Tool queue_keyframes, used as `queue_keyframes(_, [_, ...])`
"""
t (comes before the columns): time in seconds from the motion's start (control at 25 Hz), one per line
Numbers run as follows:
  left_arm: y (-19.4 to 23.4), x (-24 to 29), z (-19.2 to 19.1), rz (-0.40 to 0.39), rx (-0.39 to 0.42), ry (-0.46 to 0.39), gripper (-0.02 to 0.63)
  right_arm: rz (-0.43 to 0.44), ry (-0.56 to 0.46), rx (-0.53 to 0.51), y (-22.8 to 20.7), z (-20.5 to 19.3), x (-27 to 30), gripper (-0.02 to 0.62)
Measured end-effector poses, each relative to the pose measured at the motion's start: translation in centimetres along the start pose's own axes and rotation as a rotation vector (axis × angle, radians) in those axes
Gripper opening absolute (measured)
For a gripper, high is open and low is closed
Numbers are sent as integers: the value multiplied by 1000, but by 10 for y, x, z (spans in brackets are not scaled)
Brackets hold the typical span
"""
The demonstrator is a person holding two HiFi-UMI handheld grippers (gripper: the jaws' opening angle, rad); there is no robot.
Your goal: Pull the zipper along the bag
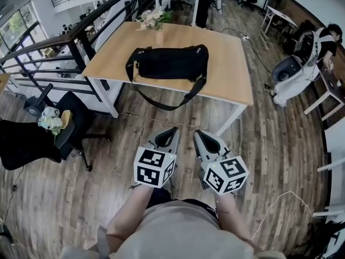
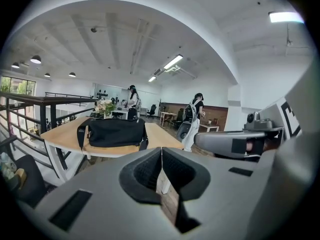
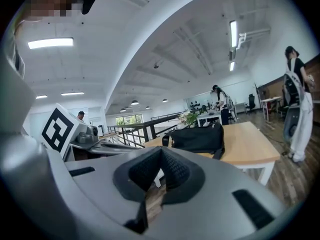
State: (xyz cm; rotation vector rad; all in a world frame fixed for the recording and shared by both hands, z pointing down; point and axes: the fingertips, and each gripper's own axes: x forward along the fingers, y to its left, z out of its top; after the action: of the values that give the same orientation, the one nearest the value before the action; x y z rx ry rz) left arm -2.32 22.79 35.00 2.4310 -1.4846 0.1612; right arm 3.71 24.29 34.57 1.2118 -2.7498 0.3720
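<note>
Two closed grippers, one bag not yet reached

Two grippers are held out side by side at the person's waist, and both point across the floor at the table (image 1: 229,74). The left gripper (image 1: 168,134) has its jaws pressed together with nothing between them. The right gripper (image 1: 207,139) is the same, tips meeting and empty. My guess is they are kept closed only because there is nothing to grasp this far out.

One black bag (image 1: 170,62) lies ahead of both grippers and well apart from them, with bare floor in between. In the left gripper view it sits above the jaws and a little to their left. In the right gripper view it sits a little to their right, so the pair seems aimed either side of its middle. It lies lengthwise across the line they point along. That would put a top zipper running side to side in front of them, handy for one gripper to steady the bag while the other pulls. I cannot make out the zipper itself from here.

By my count there are two grippers, two marker cubes, one bag, one table and one strap (image 1: 161,104). The strap droops over the table edge nearest the grippers. Beyond the bag, on the far edge of the table, stands one bunch of flowers (image 1: 153,18).

The task looks unstarted, with nothing touched yet.
</note>
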Motion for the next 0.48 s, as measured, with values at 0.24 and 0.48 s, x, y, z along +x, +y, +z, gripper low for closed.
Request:
queue_keyframes(0.24, [46,24,12,-38,11,15,17,-54,-8,21,-17,10,49,3])
queue_keyframes(0.48, [68,41,6,-58,-21,58,17,-82,47,50,-25,-6,71,3])
